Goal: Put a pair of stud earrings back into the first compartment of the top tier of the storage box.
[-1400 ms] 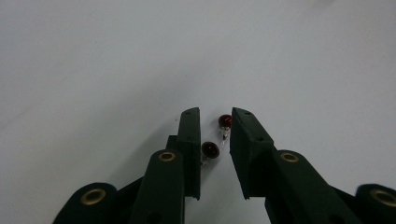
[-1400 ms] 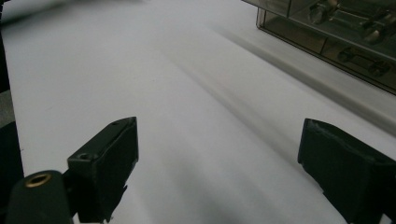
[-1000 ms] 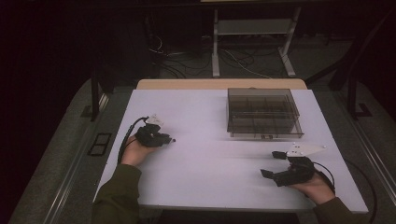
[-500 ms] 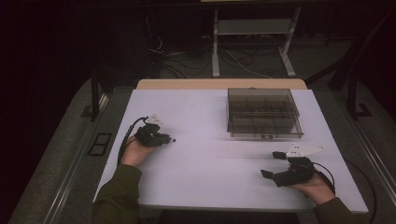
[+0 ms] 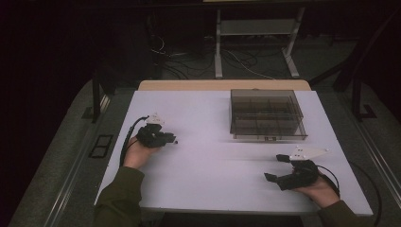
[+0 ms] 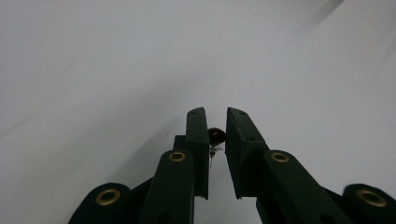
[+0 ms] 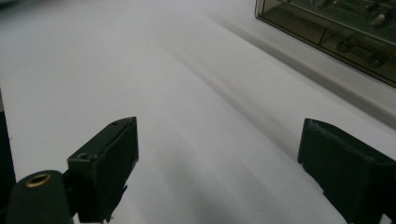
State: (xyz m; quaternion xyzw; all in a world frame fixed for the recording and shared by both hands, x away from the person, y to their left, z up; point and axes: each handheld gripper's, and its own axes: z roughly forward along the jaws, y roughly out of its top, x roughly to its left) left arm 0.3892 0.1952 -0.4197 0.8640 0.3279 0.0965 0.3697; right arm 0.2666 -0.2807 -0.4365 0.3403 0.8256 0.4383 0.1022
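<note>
At the table's left, my left gripper (image 5: 171, 140) rests low over the white tabletop (image 5: 213, 118), held by a hand in a green sleeve. In the left gripper view its jaws (image 6: 216, 114) stand almost together around a small dark red round part (image 6: 216, 135) with thin metal legs. My right gripper (image 5: 275, 167) lies near the front right of the table with its jaws spread wide. Bare white table lies between its jaws in the right gripper view (image 7: 218, 128).
A smoky clear plastic box (image 5: 266, 115) with several compartments stands at the back right of the table; its corner, the box (image 7: 336, 28), holds small parts. Cables trail from both grippers. A metal stand and loose cables sit on the floor beyond the table.
</note>
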